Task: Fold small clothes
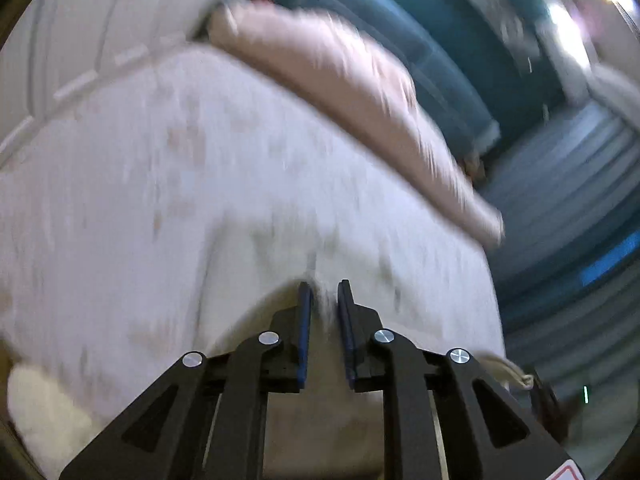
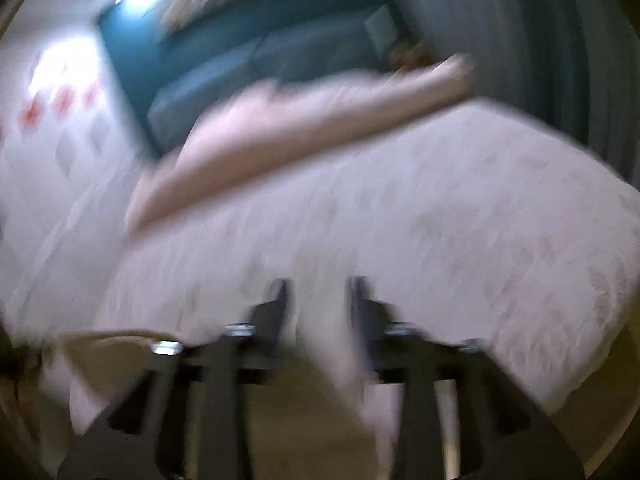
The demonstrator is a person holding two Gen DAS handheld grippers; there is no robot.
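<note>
1. Held between the jaws of the left gripper (image 1: 323, 292): a thin pinch of the pale printed garment (image 1: 240, 184), jaws narrow, cloth visible in the gap between the blue pads (image 1: 305, 320).
2. Right gripper (image 2: 320, 292): blurred by motion; jaws a little wider, pale cloth running down between them, but firm hold or only loose contact cannot be told.
3. Position of the garment: spread out ahead of both jaws and hanging wide to both sides, lifted like a sheet, with a pink thicker band (image 1: 360, 96) along its far edge, well ahead of the jaws.
4. Judged step: lifting and stretching the garment by one edge before laying it for a fold.
5. To do well: keep both jaws at equal height, so that the far pink band hangs level and not slanted.
6. Pull apart gently, only until the edge between the jaws is straight; too much pull probably slips the thin pinch out on the left side.
7. Slow the motion before lowering; heavy blur suggests quick swinging, and soft cloth follows late.
8. Confirm the right side hold first, before any lowering ahead of the jaws.
</note>
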